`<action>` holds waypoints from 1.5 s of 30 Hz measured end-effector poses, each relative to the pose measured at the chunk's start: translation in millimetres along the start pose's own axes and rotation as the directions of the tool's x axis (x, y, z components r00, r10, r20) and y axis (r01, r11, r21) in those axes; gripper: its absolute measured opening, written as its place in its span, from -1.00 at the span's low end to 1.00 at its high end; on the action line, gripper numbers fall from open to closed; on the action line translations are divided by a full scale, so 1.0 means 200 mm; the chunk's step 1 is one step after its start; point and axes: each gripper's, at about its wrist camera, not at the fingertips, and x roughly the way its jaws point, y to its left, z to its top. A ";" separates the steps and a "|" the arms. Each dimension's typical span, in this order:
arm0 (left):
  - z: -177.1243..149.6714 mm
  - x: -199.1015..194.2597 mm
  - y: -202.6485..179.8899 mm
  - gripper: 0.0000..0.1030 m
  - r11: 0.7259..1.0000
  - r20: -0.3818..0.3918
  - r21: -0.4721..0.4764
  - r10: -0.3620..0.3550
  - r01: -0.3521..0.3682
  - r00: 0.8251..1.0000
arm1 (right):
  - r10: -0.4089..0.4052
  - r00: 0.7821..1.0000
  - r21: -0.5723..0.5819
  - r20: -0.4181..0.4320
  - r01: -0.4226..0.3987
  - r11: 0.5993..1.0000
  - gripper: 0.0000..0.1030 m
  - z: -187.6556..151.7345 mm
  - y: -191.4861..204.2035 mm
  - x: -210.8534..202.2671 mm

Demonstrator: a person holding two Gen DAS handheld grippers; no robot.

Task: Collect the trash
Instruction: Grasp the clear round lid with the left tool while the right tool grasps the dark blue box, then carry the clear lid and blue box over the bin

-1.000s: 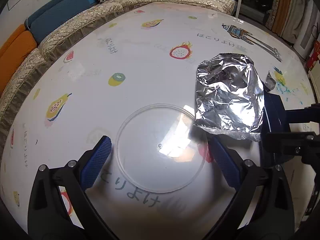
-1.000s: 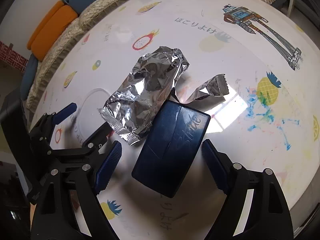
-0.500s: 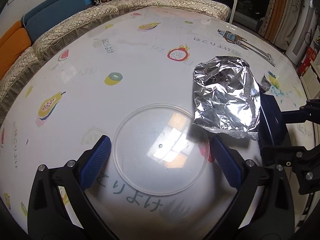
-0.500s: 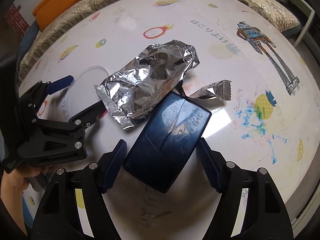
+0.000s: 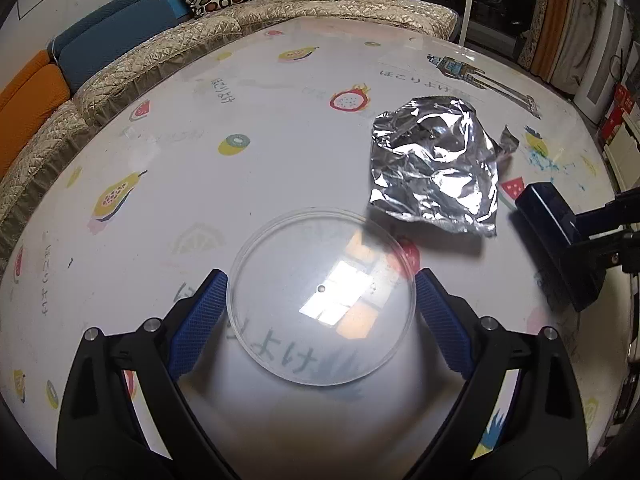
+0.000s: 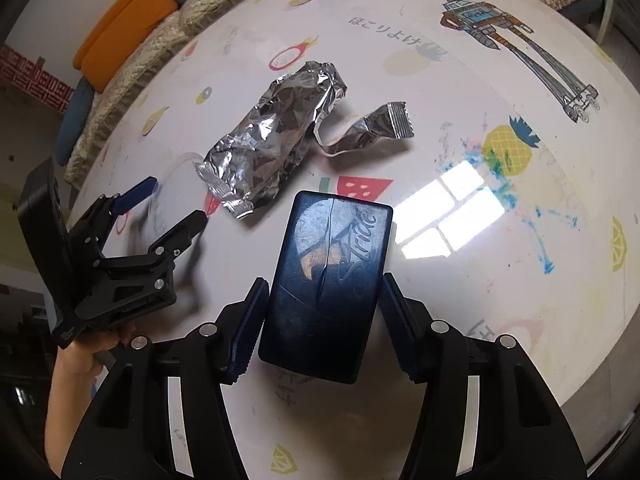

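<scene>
A clear round plastic lid (image 5: 320, 304) lies flat on the printed table (image 5: 280, 128). My left gripper (image 5: 320, 280) straddles it; its jaws are closing, with the blue pads at the lid's rim on either side. A crumpled silver foil wrapper (image 5: 436, 164) (image 6: 272, 140) lies beyond, with a torn foil strip (image 6: 372, 128) beside it. My right gripper (image 6: 322, 292) has its jaws closing onto a dark blue flat box (image 6: 328, 264) and both pads touch its long sides. That box (image 5: 556, 240) shows at the right edge of the left wrist view.
A quilted beige sofa (image 5: 120, 68) with blue and orange cushions wraps the table's far and left sides. A person's hand (image 6: 80, 356) holds the left gripper (image 6: 176, 204). Shelves and boxes stand past the table's right edge (image 5: 616, 120).
The right jaws have narrowed onto the blue box, which has turned in line with the fingers and come away from the foil wrapper. The left gripper has edged forward around the lid.
</scene>
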 end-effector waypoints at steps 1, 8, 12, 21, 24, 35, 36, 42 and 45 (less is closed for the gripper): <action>-0.02 -0.02 -0.01 0.77 1.000 0.000 0.011 0.008 -0.008 1.000 | 0.002 1.000 -0.004 -0.004 -0.002 1.000 0.11 -0.02 0.00 -0.01; -0.13 -0.21 -0.03 0.77 0.999 0.011 0.003 0.032 -0.032 0.999 | 0.031 1.000 -0.009 0.000 -0.031 0.999 0.11 -0.14 -0.02 -0.11; -0.17 -0.35 -0.07 0.77 0.999 0.035 -0.015 0.034 -0.034 0.999 | 0.047 0.999 -0.013 0.002 -0.047 0.999 0.10 -0.21 -0.02 -0.17; -0.24 -0.64 -0.21 0.77 0.999 0.099 -0.019 0.039 -0.037 0.994 | 0.120 0.992 0.010 0.029 -0.120 0.993 0.10 -0.41 -0.08 -0.35; -0.24 -0.75 -0.29 0.77 0.999 0.127 0.005 0.032 -0.033 0.991 | 0.148 0.988 0.015 0.046 -0.148 0.989 0.10 -0.49 -0.11 -0.45; -0.29 -0.99 -0.72 0.77 0.989 0.168 0.148 -0.032 0.007 0.985 | 0.195 0.975 0.067 0.108 -0.203 0.977 0.10 -0.86 -0.36 -0.74; -0.29 -1.00 -0.77 0.77 0.987 0.167 0.160 -0.043 0.016 0.985 | 0.197 0.974 0.075 0.112 -0.206 0.976 0.10 -0.90 -0.40 -0.75; -0.36 -1.01 -1.11 0.77 0.957 0.130 0.279 -0.119 0.079 0.984 | 0.200 0.973 0.127 0.117 -0.214 0.968 0.10 -1.15 -0.59 -0.80; -0.42 -0.96 -1.29 0.77 0.934 0.091 0.336 -0.164 0.125 0.982 | 0.199 0.974 0.175 0.109 -0.215 0.961 0.10 -1.29 -0.71 -0.78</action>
